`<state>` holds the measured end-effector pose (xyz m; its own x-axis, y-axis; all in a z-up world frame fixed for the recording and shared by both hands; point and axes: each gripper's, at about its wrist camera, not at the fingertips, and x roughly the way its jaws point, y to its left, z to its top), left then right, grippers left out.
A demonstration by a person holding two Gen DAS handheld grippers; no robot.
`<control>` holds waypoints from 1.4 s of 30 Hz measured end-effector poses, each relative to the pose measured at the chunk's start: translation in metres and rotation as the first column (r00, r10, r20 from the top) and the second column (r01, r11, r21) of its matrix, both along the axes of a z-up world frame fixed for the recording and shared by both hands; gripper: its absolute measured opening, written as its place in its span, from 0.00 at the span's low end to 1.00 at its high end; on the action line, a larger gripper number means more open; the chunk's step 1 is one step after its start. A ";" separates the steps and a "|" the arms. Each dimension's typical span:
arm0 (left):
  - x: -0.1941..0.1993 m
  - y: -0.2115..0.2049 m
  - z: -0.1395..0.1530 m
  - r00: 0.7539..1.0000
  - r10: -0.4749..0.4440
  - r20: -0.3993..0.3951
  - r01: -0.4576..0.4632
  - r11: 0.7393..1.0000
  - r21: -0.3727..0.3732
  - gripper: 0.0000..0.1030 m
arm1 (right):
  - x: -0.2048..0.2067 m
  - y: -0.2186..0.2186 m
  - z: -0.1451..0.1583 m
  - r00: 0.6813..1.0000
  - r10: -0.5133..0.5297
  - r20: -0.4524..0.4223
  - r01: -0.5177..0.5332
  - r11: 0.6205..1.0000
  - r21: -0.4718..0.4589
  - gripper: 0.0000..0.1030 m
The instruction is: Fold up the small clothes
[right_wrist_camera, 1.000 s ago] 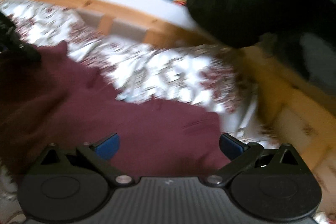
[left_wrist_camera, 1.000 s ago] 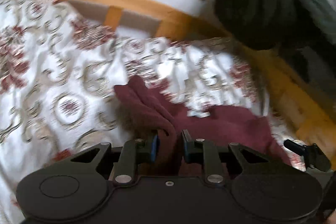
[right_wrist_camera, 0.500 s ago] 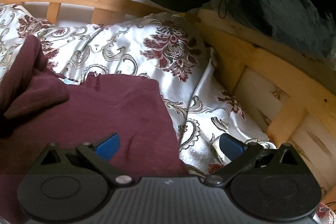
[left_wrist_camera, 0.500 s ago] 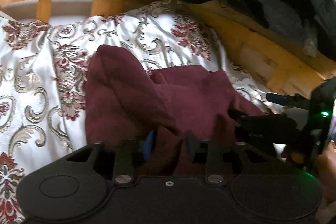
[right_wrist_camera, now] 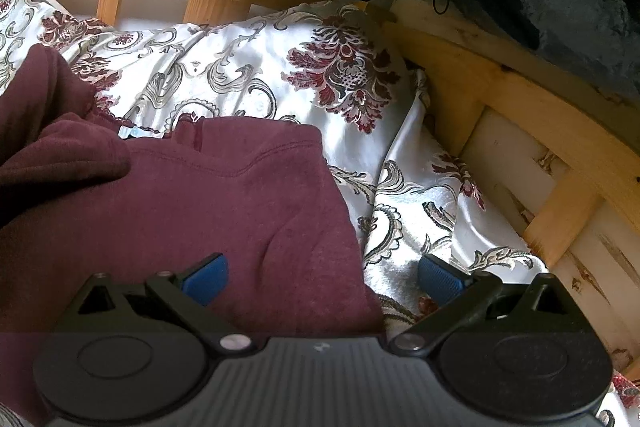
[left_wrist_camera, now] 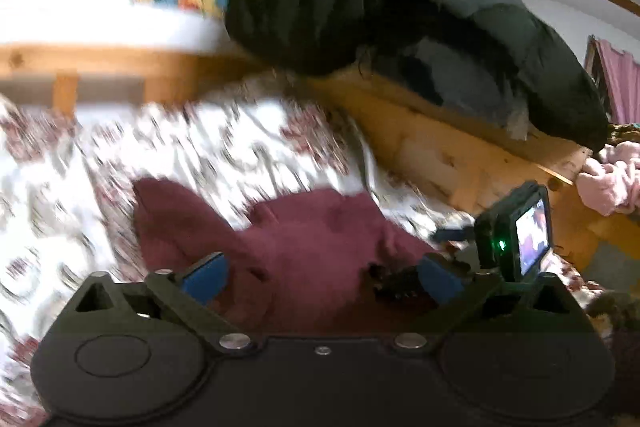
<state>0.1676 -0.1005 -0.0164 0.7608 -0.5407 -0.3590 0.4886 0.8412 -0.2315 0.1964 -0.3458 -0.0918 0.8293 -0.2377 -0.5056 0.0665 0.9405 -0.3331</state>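
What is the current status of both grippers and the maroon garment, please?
Left gripper opening, nothing pinched. Right gripper open, empty. Maroon garment lying partly folded on floral bedspread. Nothing in the way.

Matt maroon knit garment [right_wrist_camera: 224,195] lies between the fingers; beyond them, glossy satin bedspread [right_wrist_camera: 248,67] and bare wooden frame [right_wrist_camera: 520,99].

My left claw [left_wrist_camera: 322,277] tilts slightly downward, its jaws opening wide; my right claw [right_wrist_camera: 322,277] tips lower, jaws spread apart and empty
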 end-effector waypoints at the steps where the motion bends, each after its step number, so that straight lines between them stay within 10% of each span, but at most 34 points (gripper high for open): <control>1: -0.004 0.002 0.001 1.000 0.022 0.016 -0.023 1.000 0.004 0.99 | 0.001 0.000 0.000 1.000 0.001 0.001 -0.001 1.000 0.000 1.00; 12: 0.009 0.053 -0.047 0.946 0.202 -0.252 -0.226 0.972 -0.066 0.99 | -0.001 0.001 0.004 0.999 0.000 0.033 0.000 1.000 0.007 1.00; 19: 0.017 0.022 -0.049 0.976 0.115 -0.184 -0.106 0.993 0.059 0.95 | -0.004 -0.004 0.010 0.996 -0.028 0.083 0.025 0.999 0.034 1.00; 24: 0.021 -0.008 -0.042 0.992 0.080 -0.098 -0.055 0.971 0.234 0.38 | -0.011 -0.014 0.024 0.986 -0.060 0.158 0.047 0.995 0.088 1.00; 31: 0.014 -0.052 -0.027 0.998 -0.046 -0.041 0.058 0.940 0.337 0.29 | -0.019 -0.033 0.038 0.973 -0.056 0.225 0.005 0.975 0.222 1.00; 34: 0.003 -0.070 -0.035 0.994 -0.109 -0.033 0.113 0.912 0.395 0.29 | -0.029 -0.046 0.045 0.957 -0.005 0.289 -0.113 0.914 0.389 1.00; 42: -0.016 -0.078 -0.045 0.990 -0.135 -0.043 0.140 0.898 0.417 0.30 | -0.012 -0.046 0.027 0.927 0.277 0.255 -0.372 0.571 0.732 1.00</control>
